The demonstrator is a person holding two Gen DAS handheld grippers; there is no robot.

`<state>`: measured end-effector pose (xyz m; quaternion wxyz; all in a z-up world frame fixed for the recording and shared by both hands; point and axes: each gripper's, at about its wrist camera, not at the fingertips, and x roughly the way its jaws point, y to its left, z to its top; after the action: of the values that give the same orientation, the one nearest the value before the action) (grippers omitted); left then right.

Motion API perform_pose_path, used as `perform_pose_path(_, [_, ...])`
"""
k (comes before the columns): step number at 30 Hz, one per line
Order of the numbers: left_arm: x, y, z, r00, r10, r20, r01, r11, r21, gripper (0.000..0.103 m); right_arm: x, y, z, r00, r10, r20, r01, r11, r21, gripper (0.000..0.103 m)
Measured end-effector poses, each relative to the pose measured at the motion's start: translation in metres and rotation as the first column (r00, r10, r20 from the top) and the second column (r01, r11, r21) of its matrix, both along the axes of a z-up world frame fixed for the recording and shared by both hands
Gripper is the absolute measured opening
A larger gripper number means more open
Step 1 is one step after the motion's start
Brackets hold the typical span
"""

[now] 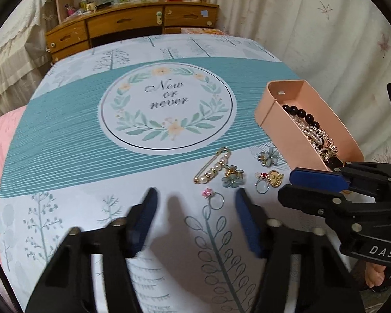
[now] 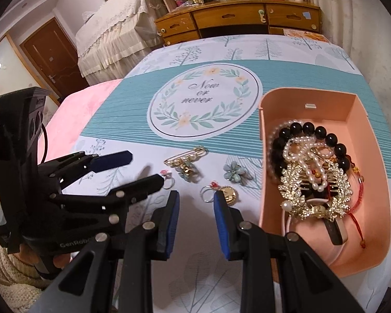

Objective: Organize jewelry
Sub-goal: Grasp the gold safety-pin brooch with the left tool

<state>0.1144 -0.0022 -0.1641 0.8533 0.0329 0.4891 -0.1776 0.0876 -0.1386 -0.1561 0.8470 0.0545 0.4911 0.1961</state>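
Clearly mid-sort: left gripper [image 1: 195, 195] w/ fingers wide apart, empty, hovers over the pink-stone silver ring [image 1: 214, 198] on the tree-print tablecloth [image 1: 91, 135]; next move likely lower, straddle the thin band, pinch. Right gripper [image 2: 196, 198] also open, empty, near the red-stone ring [image 2: 208, 191] & gold round brooch [image 2: 230, 194]. Peach plastic box [image 2: 352, 260] already holds black bead bracelet [image 2: 310, 129], pearl strands, gold leaf hair comb [image 2: 312, 193]; pearl safety-pin brooch [image 1: 213, 165] & 2 blue flower pieces lie loose on the cloth

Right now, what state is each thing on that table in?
Left gripper: fingers open, empty.
Right gripper: fingers open, empty.
Pink plastic box: lidless, holding jewelry.
Black bead bracelet: inside box.
Pink-stone ring: loose on cloth.
Gold pearl pin: loose on cloth.
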Motion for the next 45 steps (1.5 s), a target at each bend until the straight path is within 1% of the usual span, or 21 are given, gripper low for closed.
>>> perform_pose_path(1, [0.001,0.0,-0.001,1.0,-0.005,-0.006,0.005,1.0,-0.003,0.041,0.001,-0.001,0.0,1.0,0.001,0.0,-0.001,1.0,0.003,0.027])
perform_pose_path(2, [0.002,-0.001,-0.003,1.0,-0.01,-0.012,0.01,1.0,-0.008,0.04,0.0,-0.001,0.0,1.0,0.001,0.003,-0.001,1.0,0.0,0.027])
perform_pose_path(5, [0.004,-0.003,-0.003,1.0,-0.028,-0.008,0.028,1.0,-0.003,0.039,0.002,0.001,-0.001,1.0,0.007,0.008,-0.007,1.0,-0.01,0.027])
perform_pose_path(8, [0.008,-0.005,-0.002,0.998,-0.063,0.005,0.063,0.998,0.006,0.036,0.005,0.005,-0.002,1.0,0.019,0.01,-0.019,1.0,-0.021,0.027])
perform_pose_path(10, [0.013,-0.006,-0.002,0.997,-0.083,-0.004,0.083,0.996,0.011,0.034,0.008,0.009,-0.001,0.999,0.032,0.02,-0.031,0.999,-0.034,0.027])
perform_pose_path(13, [0.019,-0.007,-0.004,0.993,-0.116,-0.024,0.116,0.993,0.023,0.034,0.013,0.019,-0.003,0.998,0.059,0.033,-0.057,0.996,-0.063,0.027])
perform_pose_path(14, [0.02,-0.007,-0.004,0.992,-0.124,-0.028,0.125,0.992,0.026,0.034,0.016,0.024,-0.004,0.997,0.066,0.036,-0.063,0.995,-0.082,0.03])
perform_pose_path(16, [0.02,-0.006,-0.003,0.991,-0.134,-0.029,0.135,0.99,0.028,0.032,0.02,0.029,-0.005,0.996,0.066,0.057,-0.059,0.991,-0.122,0.031])
perform_pose_path(19, [0.02,-0.002,0.0,0.99,-0.14,-0.025,0.14,0.989,0.036,0.032,0.025,0.032,-0.005,0.996,0.061,0.068,-0.051,0.988,-0.144,0.031])
perform_pose_path(21, [0.019,0.002,0.002,0.99,-0.139,-0.022,0.14,0.99,0.034,0.032,0.026,0.033,-0.003,0.995,0.069,0.07,-0.059,0.989,-0.137,0.031])
perform_pose_path(22, [0.019,0.004,0.003,0.99,-0.137,-0.019,0.137,0.99,0.035,0.032,0.025,0.034,-0.001,0.994,0.077,0.074,-0.066,0.988,-0.136,0.031])
perform_pose_path(25, [0.017,0.01,0.007,0.991,-0.135,-0.014,0.135,0.99,0.03,0.032,0.02,0.044,0.001,0.988,0.12,0.099,-0.102,0.98,-0.174,0.031])
perform_pose_path(27, [0.017,0.014,0.008,0.991,-0.132,-0.011,0.132,0.991,0.03,0.032,0.02,0.05,-0.002,0.985,0.143,0.097,-0.122,0.973,-0.197,0.031])
perform_pose_path(31, [0.018,0.02,0.009,0.993,-0.121,-0.008,0.121,0.992,0.026,0.032,0.028,0.057,-0.012,0.985,0.153,0.076,-0.133,0.965,-0.228,0.031])
perform_pose_path(33, [0.018,0.023,0.01,0.993,-0.116,-0.008,0.116,0.993,0.021,0.032,0.031,0.059,-0.018,0.986,0.159,0.053,-0.143,0.962,-0.231,0.027])
perform_pose_path(34, [0.018,0.024,0.01,0.993,-0.115,-0.008,0.115,0.993,0.02,0.032,0.031,0.059,-0.019,0.986,0.157,0.054,-0.141,0.962,-0.233,0.024])
perform_pose_path(35, [0.018,0.024,0.01,0.994,-0.113,-0.008,0.114,0.993,0.02,0.032,0.031,0.059,-0.018,0.986,0.155,0.059,-0.137,0.963,-0.233,0.023])
perform_pose_path(36, [0.018,0.025,0.01,0.994,-0.113,-0.008,0.113,0.993,0.022,0.032,0.03,0.056,-0.016,0.987,0.148,0.057,-0.132,0.967,-0.217,0.023])
perform_pose_path(39, [0.018,0.024,0.009,0.993,-0.121,-0.012,0.121,0.992,0.02,0.032,0.027,0.042,-0.002,0.99,0.108,0.087,-0.096,0.986,-0.138,0.022])
perform_pose_path(42, [0.018,0.017,0.008,0.99,-0.142,-0.016,0.143,0.99,0.015,0.032,0.027,0.018,0.017,0.993,0.042,0.106,-0.039,0.999,-0.029,0.022])
perform_pose_path(45, [0.02,0.006,0.006,0.985,-0.171,-0.021,0.171,0.985,0.015,0.032,0.025,0.001,0.03,0.992,-0.008,0.126,0.007,1.0,0.011,0.022])
